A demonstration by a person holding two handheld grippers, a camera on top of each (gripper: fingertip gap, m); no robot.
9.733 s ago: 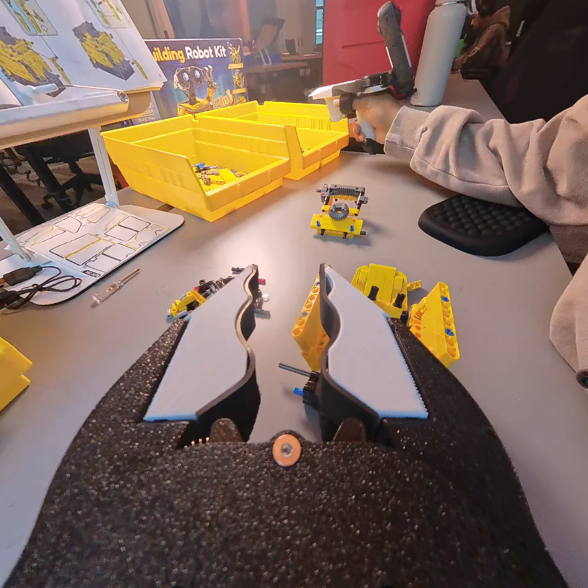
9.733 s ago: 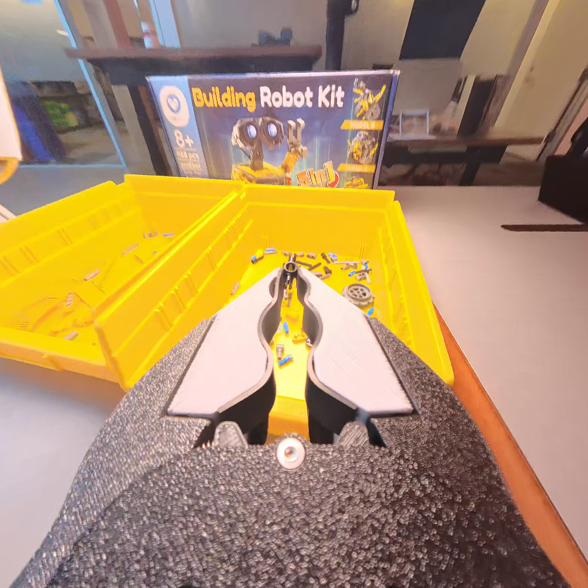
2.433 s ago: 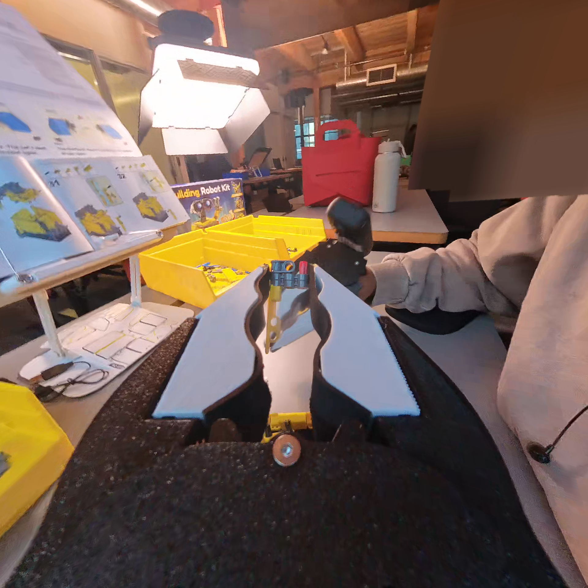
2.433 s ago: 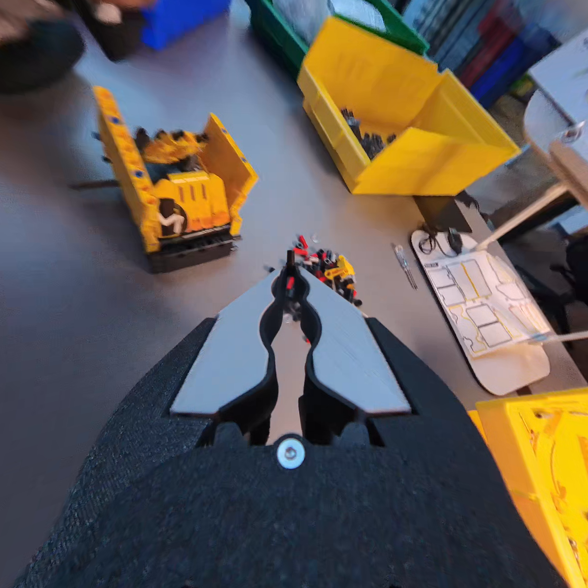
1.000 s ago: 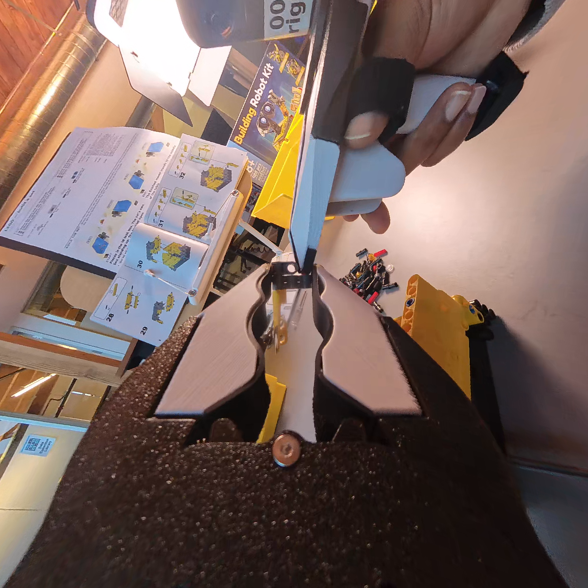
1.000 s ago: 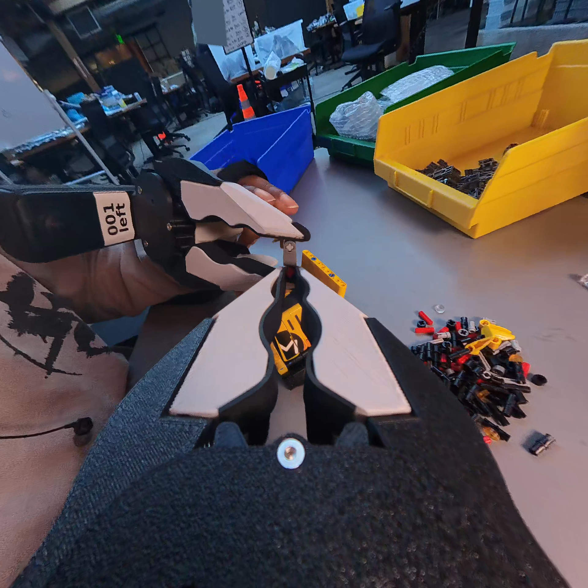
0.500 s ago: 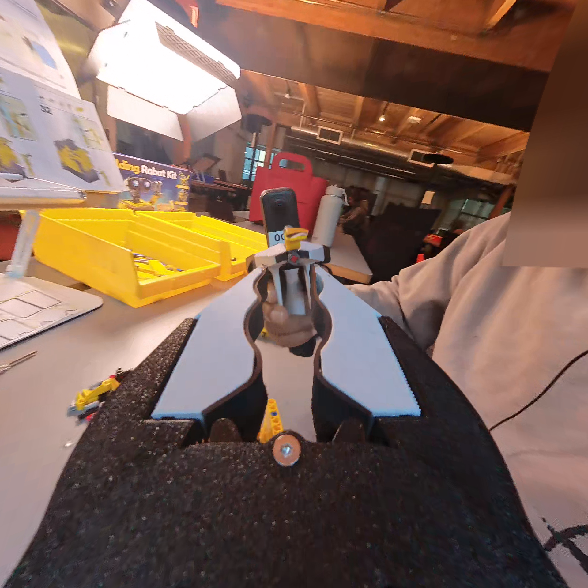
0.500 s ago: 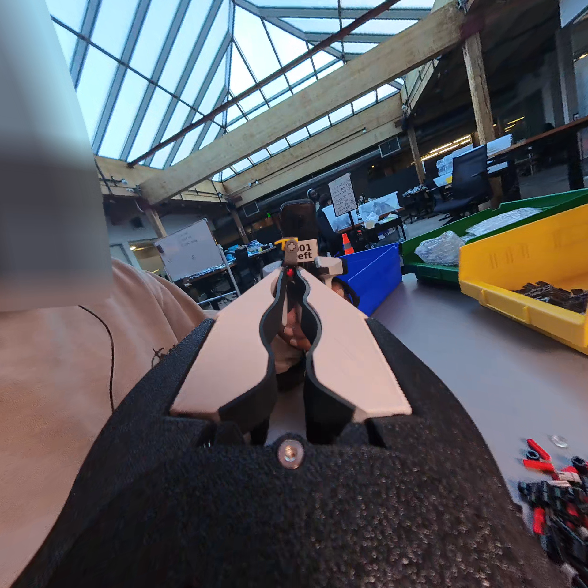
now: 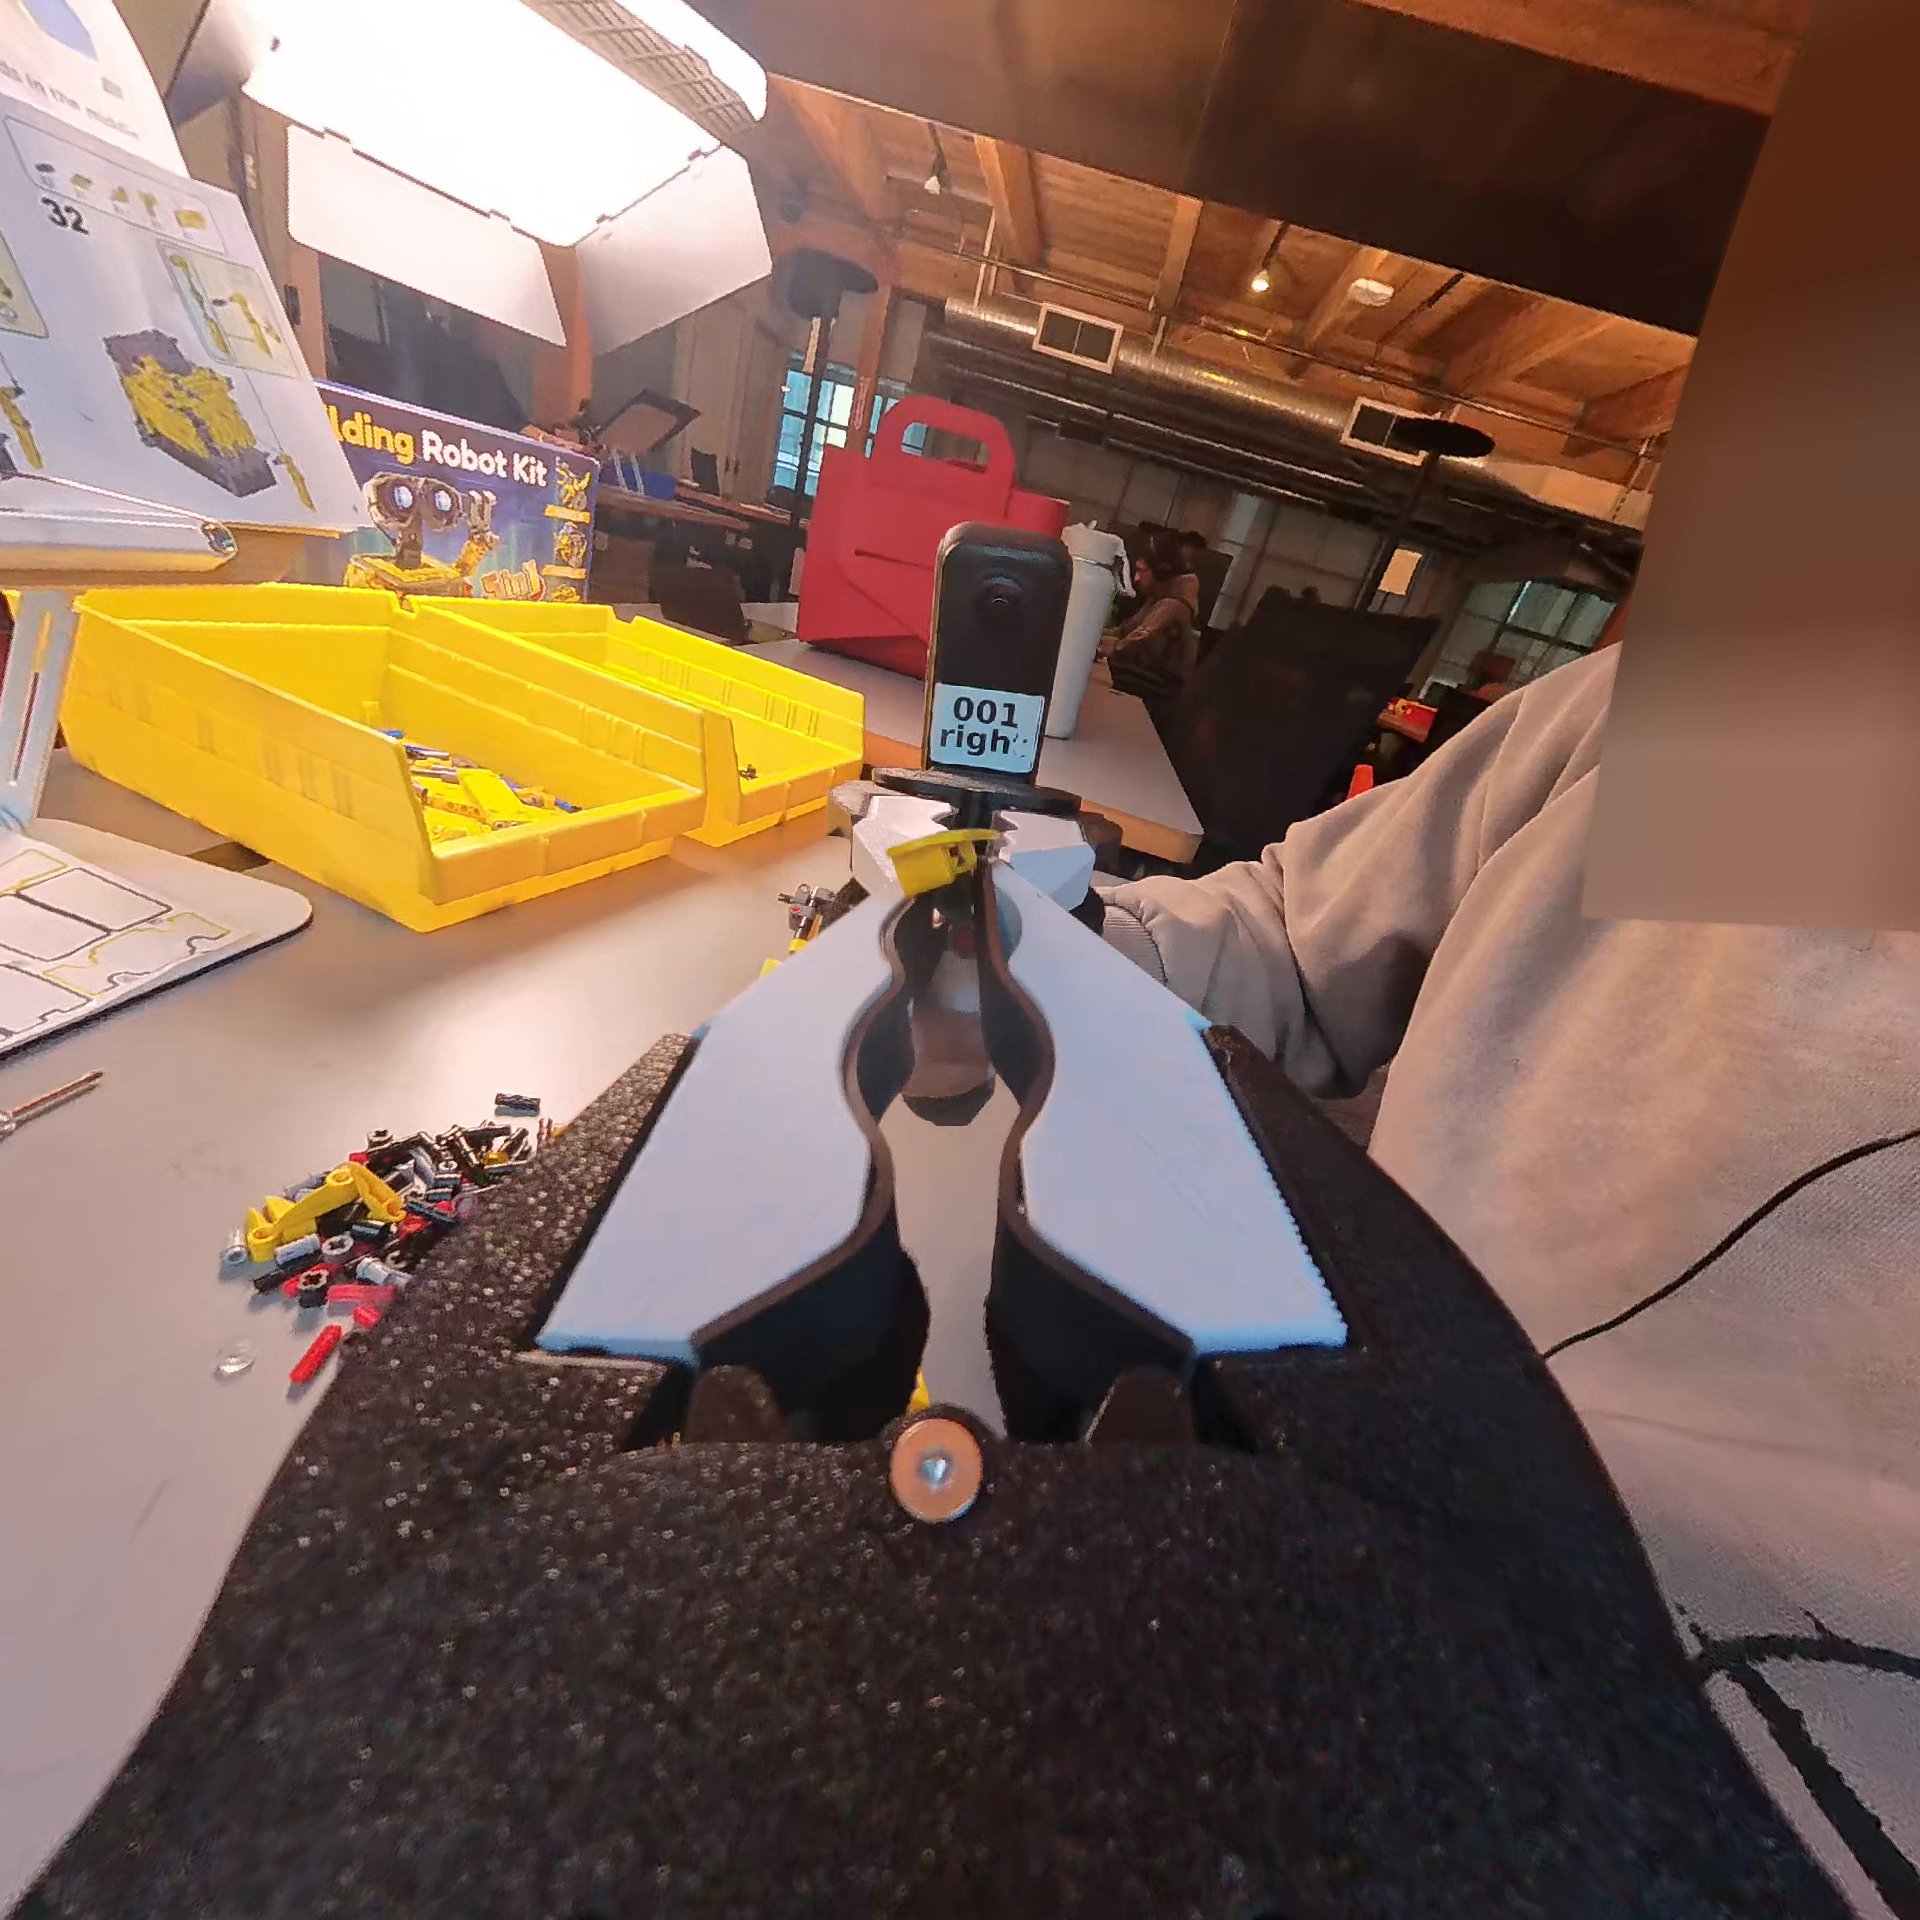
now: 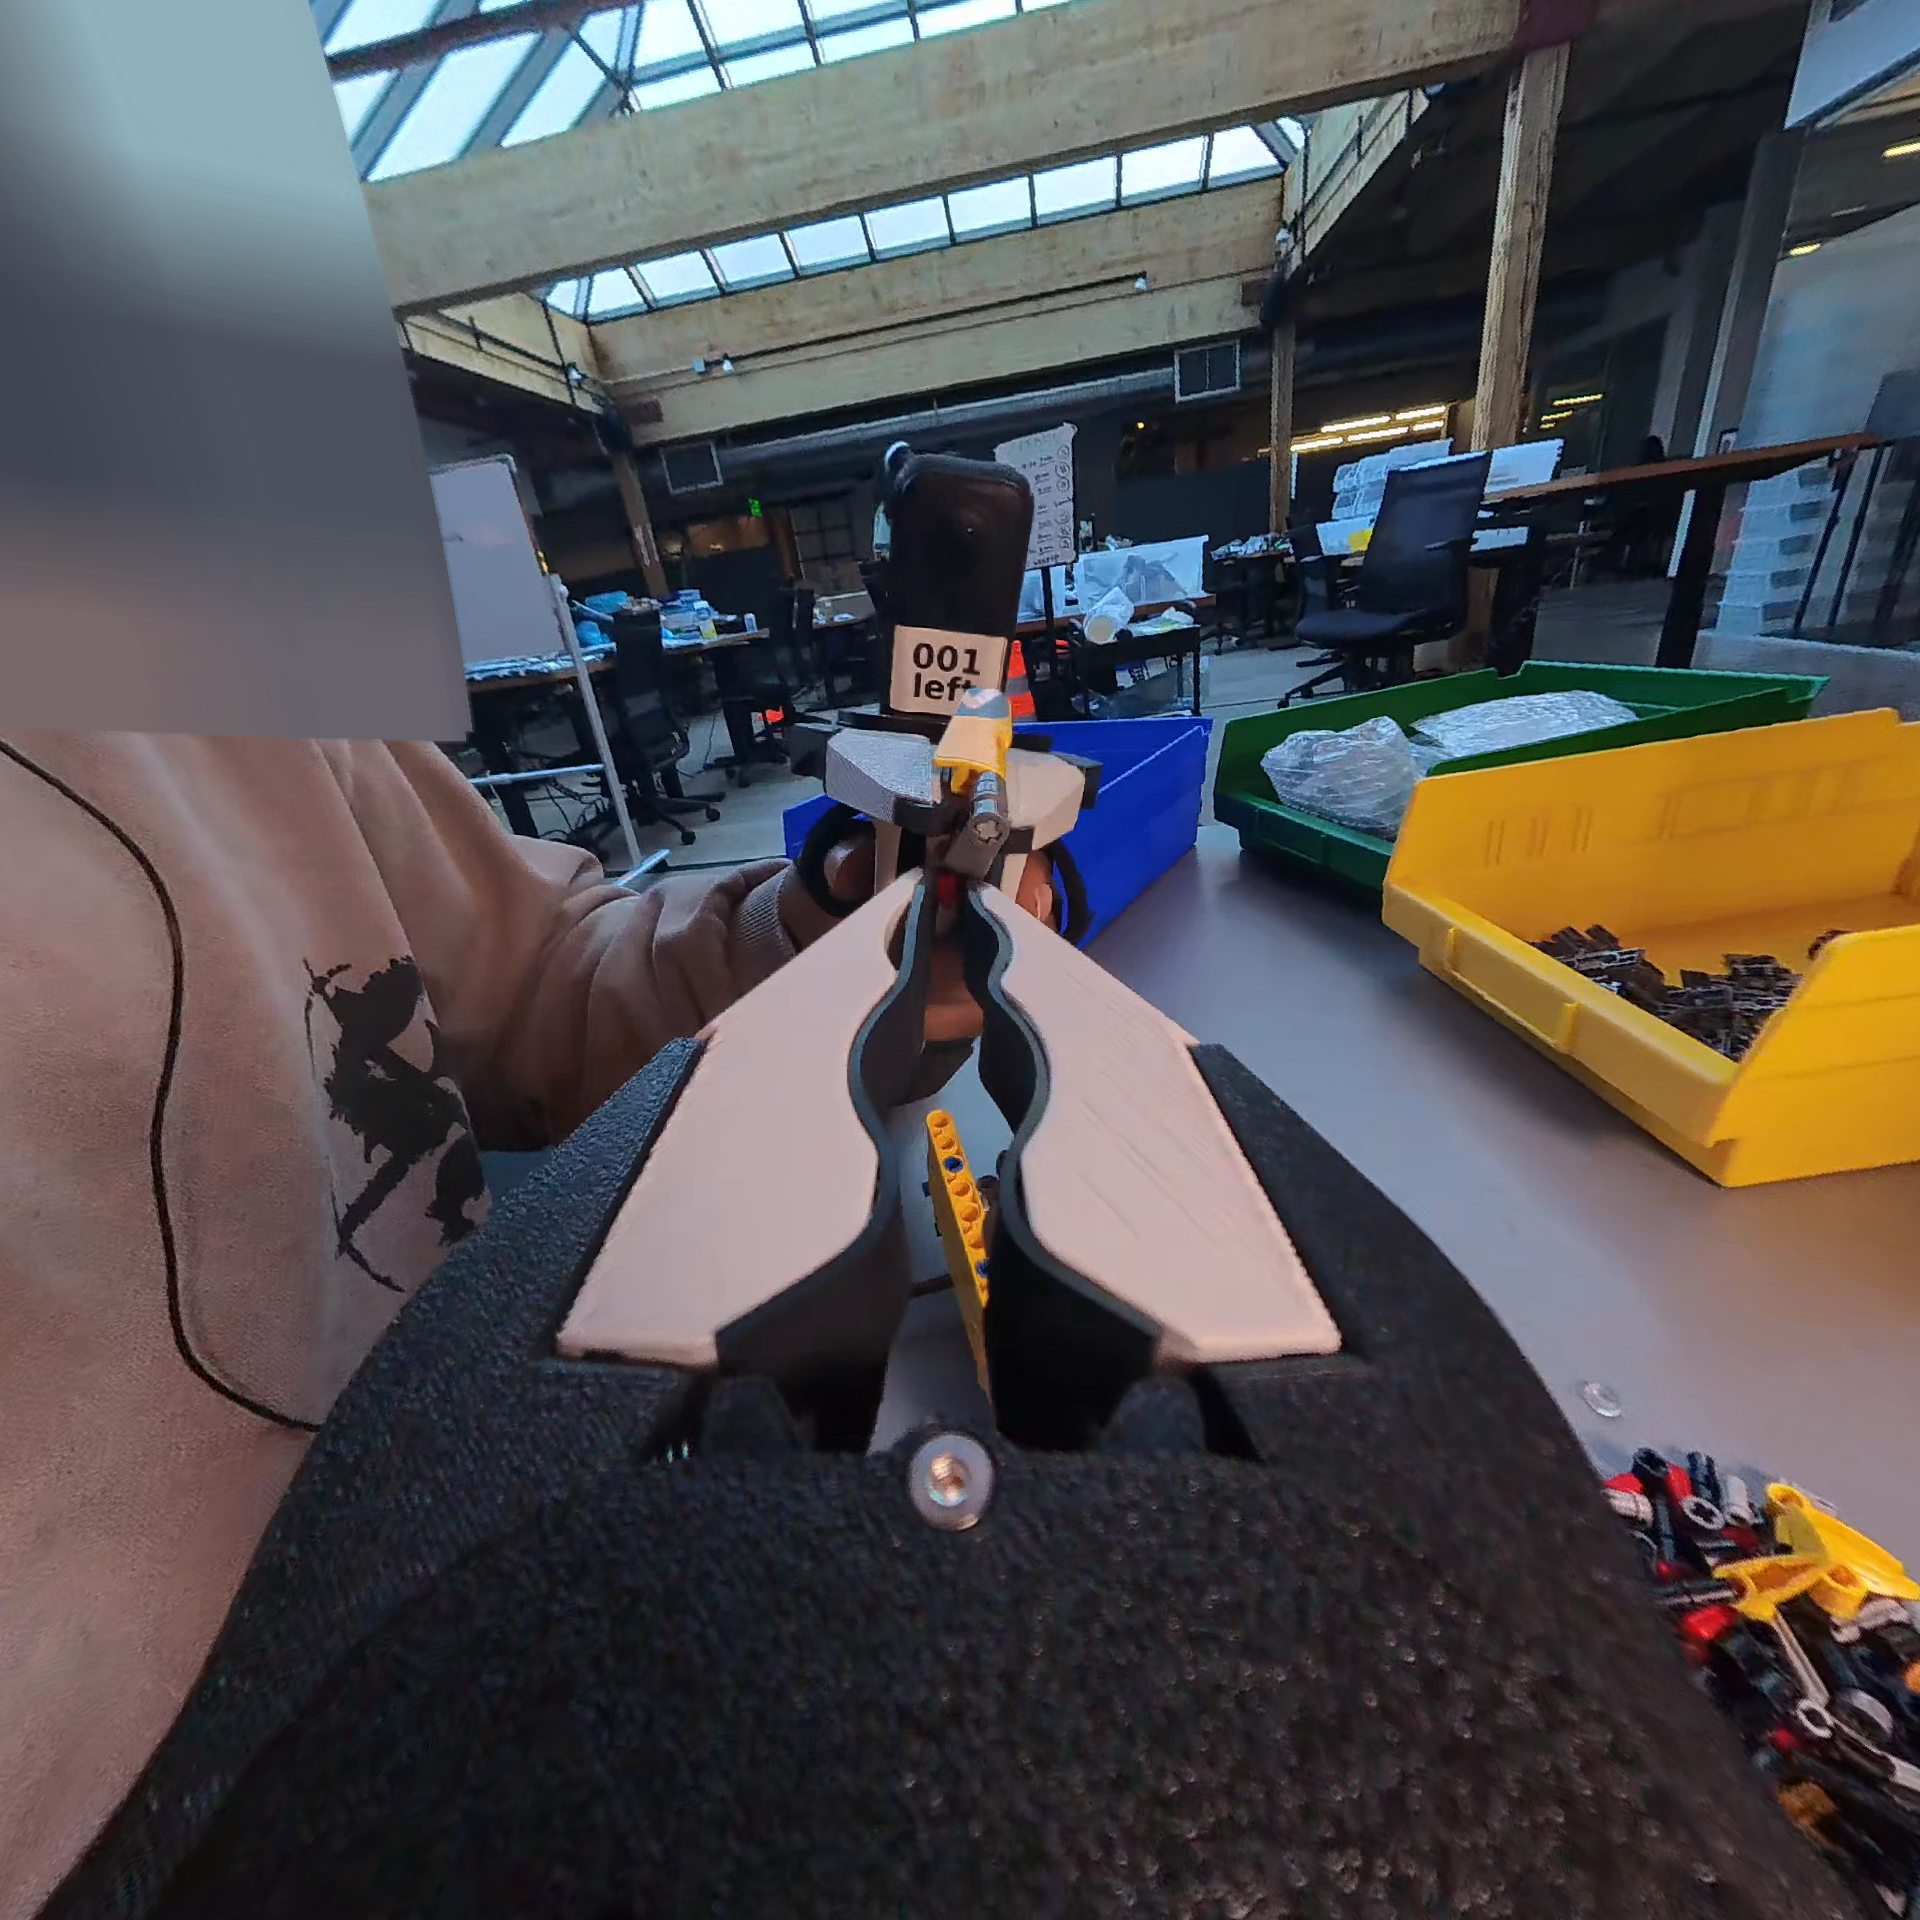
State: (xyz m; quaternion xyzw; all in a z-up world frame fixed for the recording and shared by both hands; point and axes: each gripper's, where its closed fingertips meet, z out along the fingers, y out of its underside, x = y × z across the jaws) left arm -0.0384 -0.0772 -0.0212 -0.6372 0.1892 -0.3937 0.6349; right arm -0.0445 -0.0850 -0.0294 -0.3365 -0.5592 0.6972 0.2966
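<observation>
Yellow brick piece, pinched between left gripper, right gripper tips

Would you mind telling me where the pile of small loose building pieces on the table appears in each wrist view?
Left wrist view: the pile of small pieces lies at lower left on the grey table, just left of the left gripper.
Right wrist view: the same pile sits in the bottom right corner.
Shared landmark: the small yellow part held up between both views' gripper tips.
</observation>
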